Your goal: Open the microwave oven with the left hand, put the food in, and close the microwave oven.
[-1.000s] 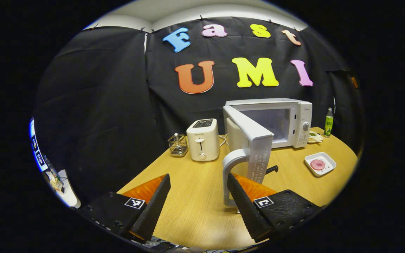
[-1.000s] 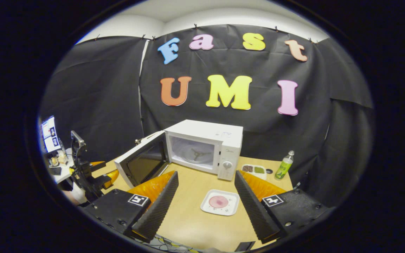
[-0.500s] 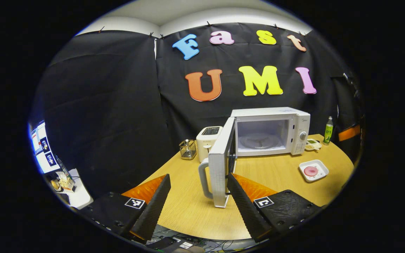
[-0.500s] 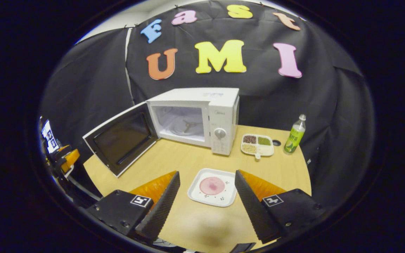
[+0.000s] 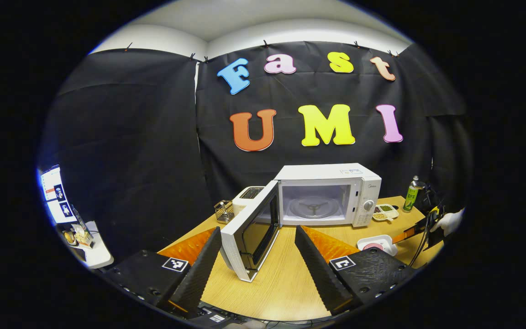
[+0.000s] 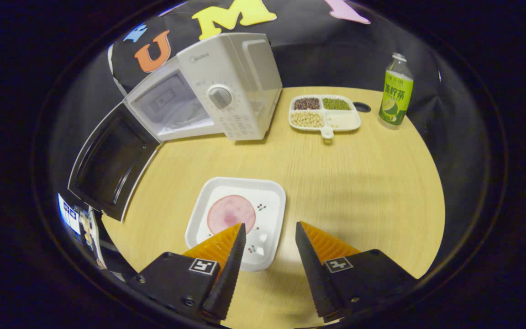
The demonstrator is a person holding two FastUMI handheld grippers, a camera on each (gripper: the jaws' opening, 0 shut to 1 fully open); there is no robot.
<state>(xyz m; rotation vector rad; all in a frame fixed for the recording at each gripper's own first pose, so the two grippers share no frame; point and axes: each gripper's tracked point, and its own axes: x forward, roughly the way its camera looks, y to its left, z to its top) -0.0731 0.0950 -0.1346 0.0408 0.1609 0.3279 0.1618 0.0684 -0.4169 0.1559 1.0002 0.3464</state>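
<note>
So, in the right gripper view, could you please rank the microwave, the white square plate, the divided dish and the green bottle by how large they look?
1. Microwave, largest.
2. White square plate; it lies nearest the camera, which enlarges it.
3. Divided dish.
4. Green bottle, smallest, though close to the dish in apparent size.

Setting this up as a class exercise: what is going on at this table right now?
A person with a gripper in each hand is loading a microwave. Its door already stands open. The right gripper, open, sits low over the near corner of the white plate holding a pink food slice, not yet gripping. The left gripper is open, holding nothing.
</note>
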